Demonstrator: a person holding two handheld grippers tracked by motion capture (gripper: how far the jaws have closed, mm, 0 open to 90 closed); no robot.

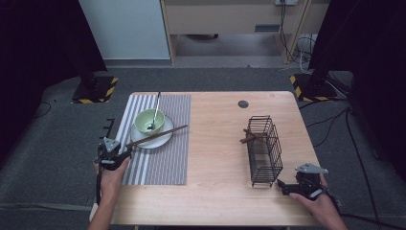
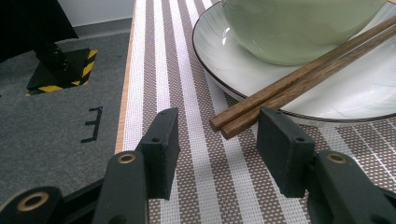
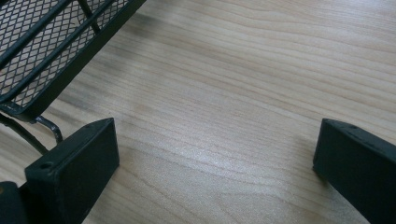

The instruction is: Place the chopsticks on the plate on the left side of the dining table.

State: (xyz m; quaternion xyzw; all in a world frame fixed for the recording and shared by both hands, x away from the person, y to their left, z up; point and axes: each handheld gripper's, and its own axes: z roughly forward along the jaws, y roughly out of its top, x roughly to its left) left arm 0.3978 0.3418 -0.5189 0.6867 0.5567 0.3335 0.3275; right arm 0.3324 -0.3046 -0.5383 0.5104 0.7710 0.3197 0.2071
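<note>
A pair of brown wooden chopsticks (image 1: pixel 157 135) lies across the rim of a white plate (image 1: pixel 166 137), which carries a pale green bowl (image 1: pixel 148 120) with a metal spoon (image 1: pixel 156 107) in it. My left gripper (image 1: pixel 125 154) sits at the placemat's left edge, pointing at the chopsticks' near ends. In the left gripper view the chopsticks (image 2: pixel 289 88) end just ahead of the gap of my left gripper (image 2: pixel 219 140), whose jaws stand open without touching them. My right gripper (image 1: pixel 282 186) rests open by the near corner of a black wire basket (image 1: pixel 263 151), nothing between its jaws (image 3: pixel 215 158).
The plate stands on a striped brown-and-white placemat (image 1: pixel 163 163) on the wooden table (image 1: pixel 215 191). Brown sticks (image 1: pixel 249 138) poke out of the basket's left side. A dark round disc (image 1: pixel 243 104) lies near the far edge. The basket's mesh (image 3: pixel 46 46) shows in the right gripper view.
</note>
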